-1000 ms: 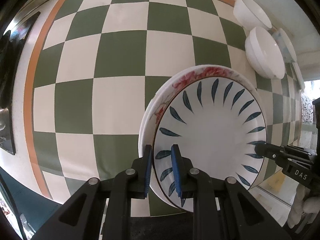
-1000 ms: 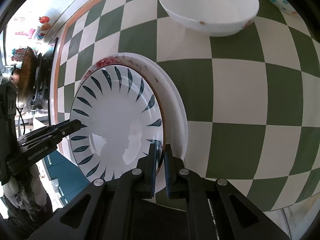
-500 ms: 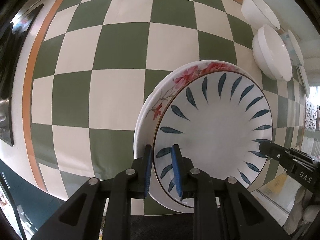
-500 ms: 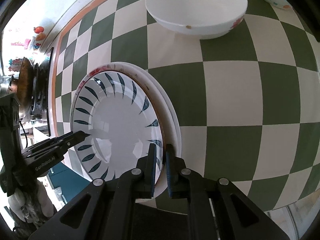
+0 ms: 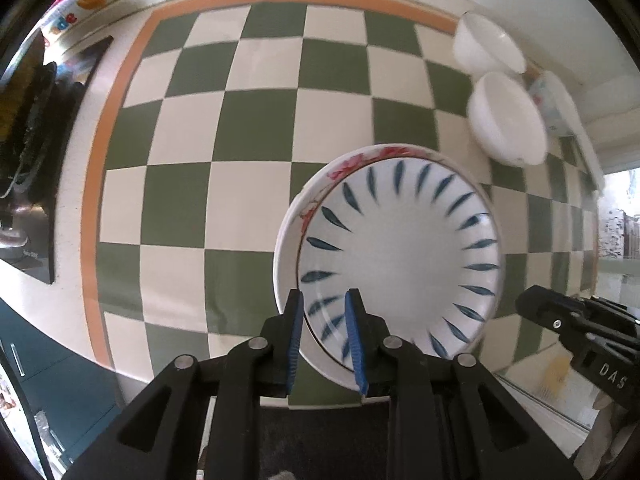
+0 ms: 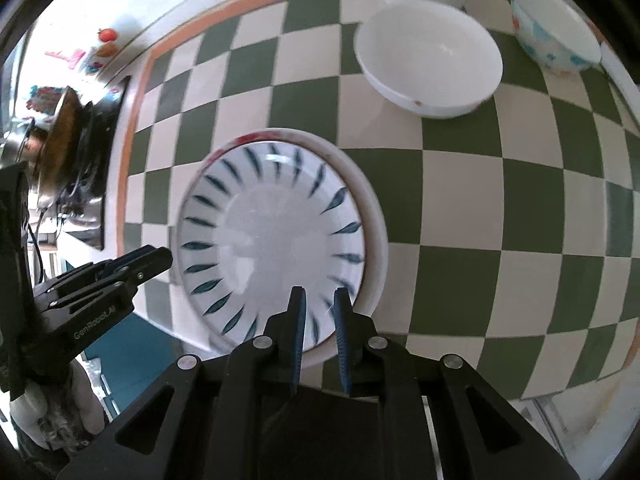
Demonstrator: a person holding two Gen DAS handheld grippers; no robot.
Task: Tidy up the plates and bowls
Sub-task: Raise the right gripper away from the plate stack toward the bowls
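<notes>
The blue-leaf plate (image 5: 400,264) is lying on top of the red-flower plate (image 5: 320,192) on the checked desk (image 5: 240,120), near its front edge. The lower plate is mostly hidden; I am seeing only a rim with red flowers on one side. Both plates are a little blurred, so the fine pattern is hard to make out.

My left tongs (image 5: 322,300) are standing over the near rim of the stack. The jaws have just been opening and are now a small gap apart, and the rim of the plates is showing between them, below the blue pads. I am not seeing the pads pressing on it, so these tongs are holding nothing.

My right tongs (image 6: 320,298) are over the opposite rim. Their jaws also have just been opening to a narrow gap, the plate edge is lying under them, and nothing is gripped.

I am counting two plates, stacked, and three bowls at the far side of the desk: two plain white bowls (image 6: 428,60) one behind the other, and one patterned bowl (image 6: 556,32) beside them. The farthest white bowl is cut off by the picture edge in the right view. At the left edge there is a dark stove (image 5: 24,128), blurred and partly cut off.
</notes>
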